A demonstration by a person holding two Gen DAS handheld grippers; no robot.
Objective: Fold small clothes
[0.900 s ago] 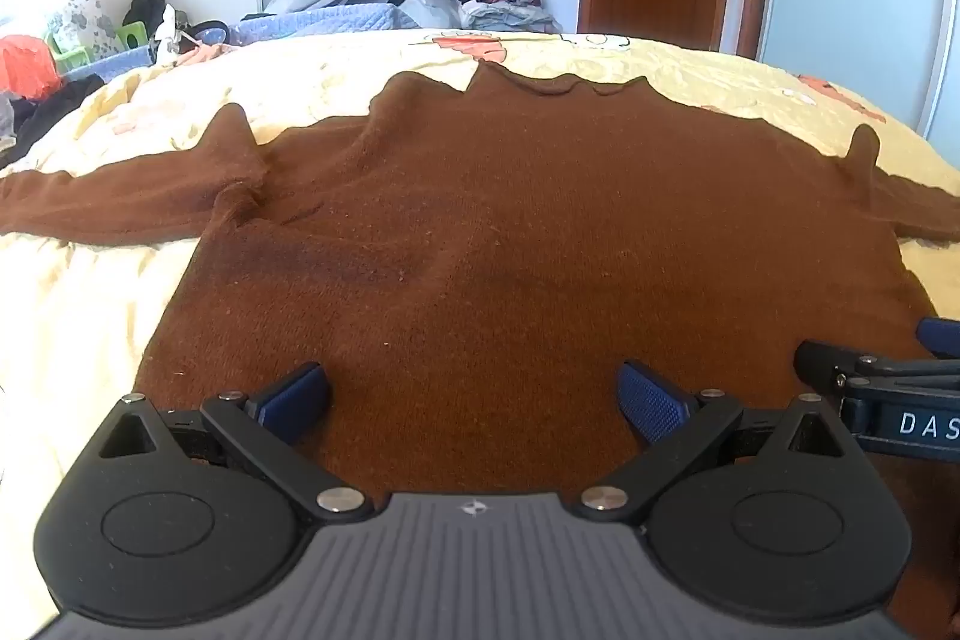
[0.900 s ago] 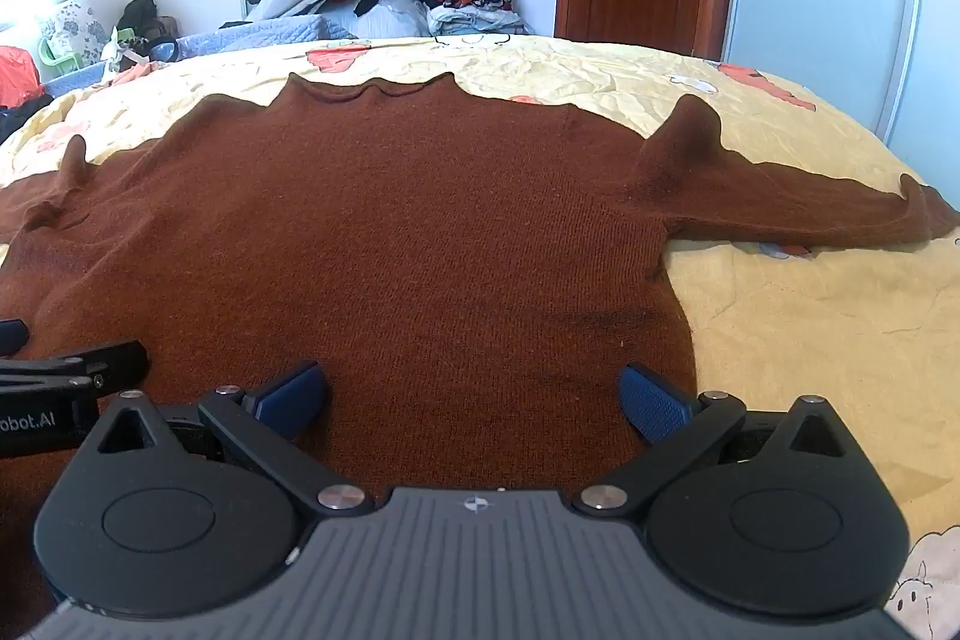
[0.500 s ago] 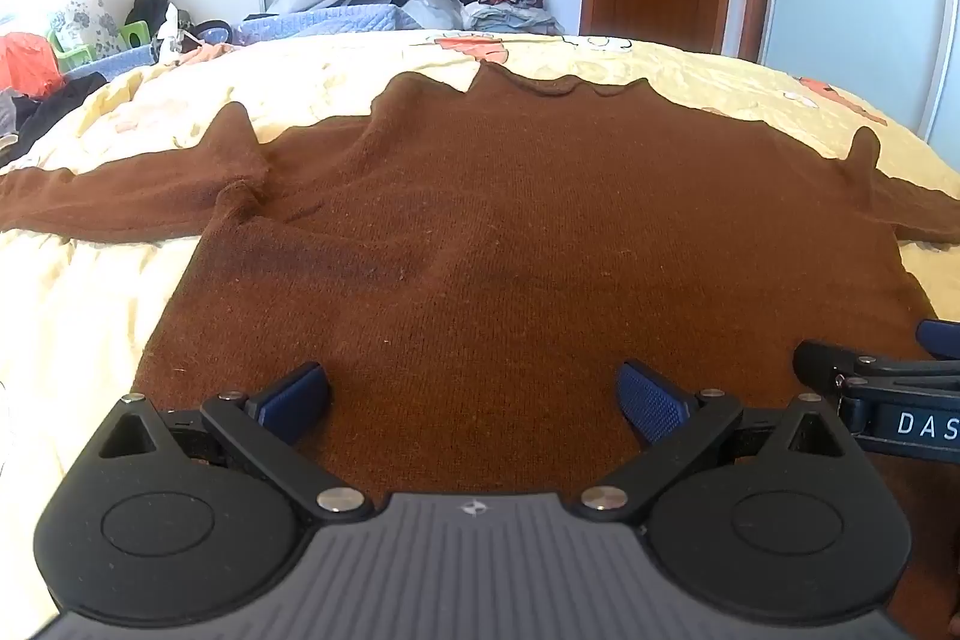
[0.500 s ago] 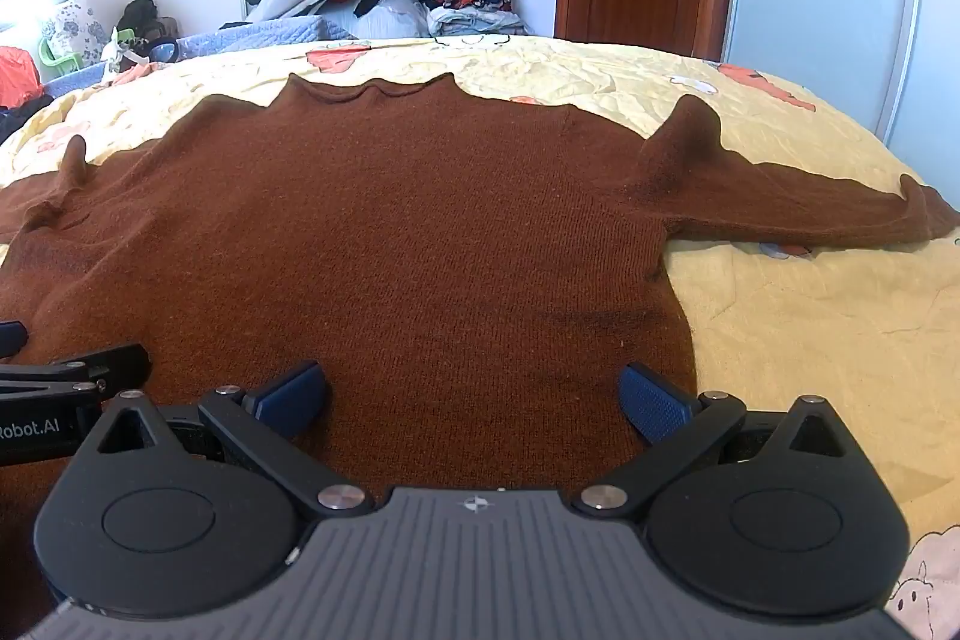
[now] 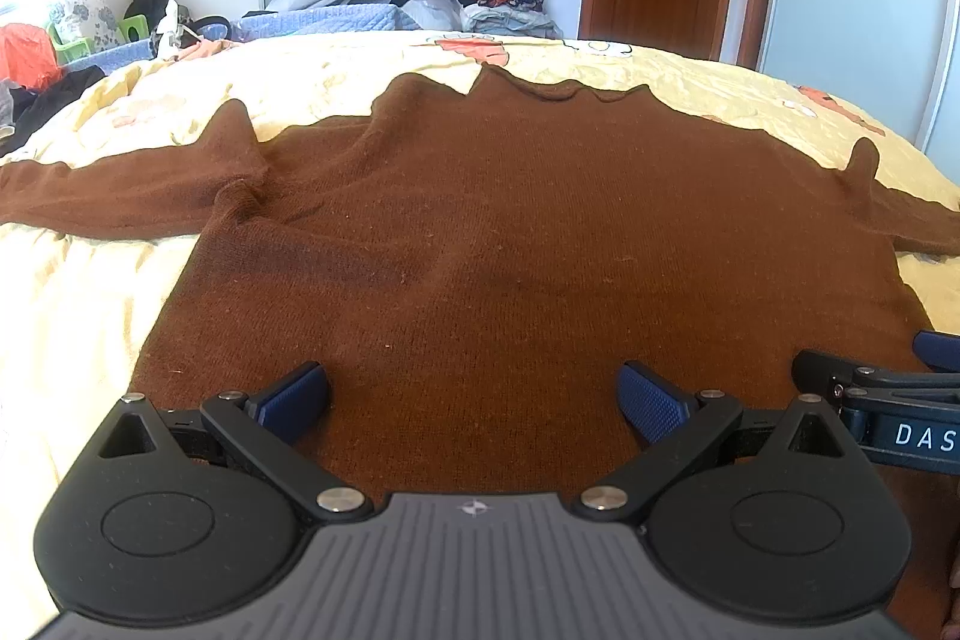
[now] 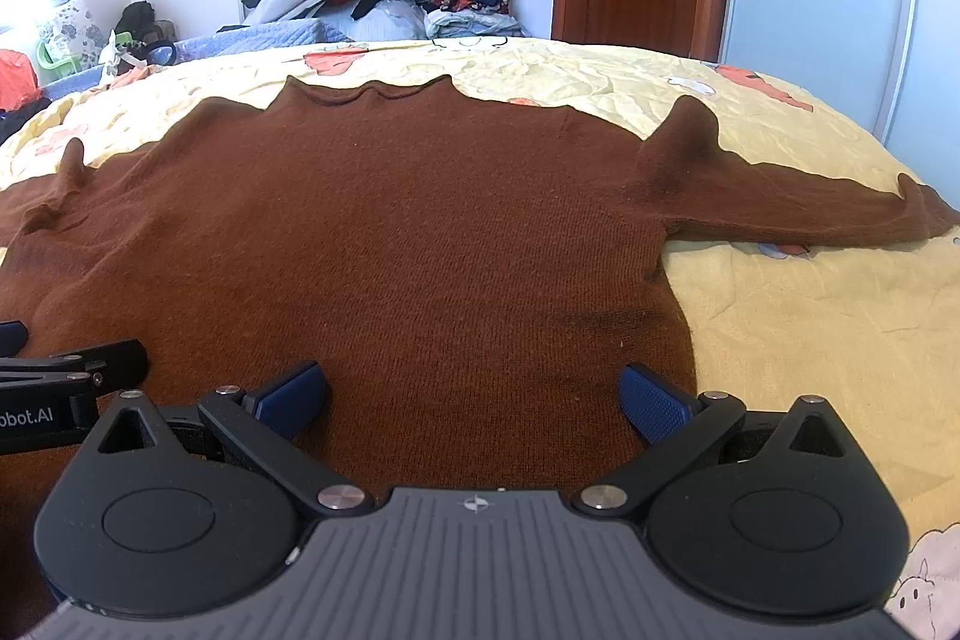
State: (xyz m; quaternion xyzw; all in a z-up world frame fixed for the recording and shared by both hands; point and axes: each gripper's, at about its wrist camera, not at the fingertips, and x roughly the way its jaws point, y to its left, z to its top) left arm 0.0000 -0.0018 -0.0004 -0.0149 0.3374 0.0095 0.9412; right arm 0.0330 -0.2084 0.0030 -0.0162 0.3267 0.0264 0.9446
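sweater (image 5: 528, 232) lies flat on bed (image 5: 78, 316), both grippers open.

"DAS" on right hand-held gripper (image 5: 888, 400); "obot.AI" on left hand-held gripper (image 6: 36, 388).

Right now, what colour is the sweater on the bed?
Plain dark brown sweater, clearest in the right wrist view.

A wide bed (image 5: 90, 316) in a pale yellow printed sheet; a brown sweater (image 5: 510, 232) lies flat across it, neck toward twelve o'clock, sleeves toward three and nine.
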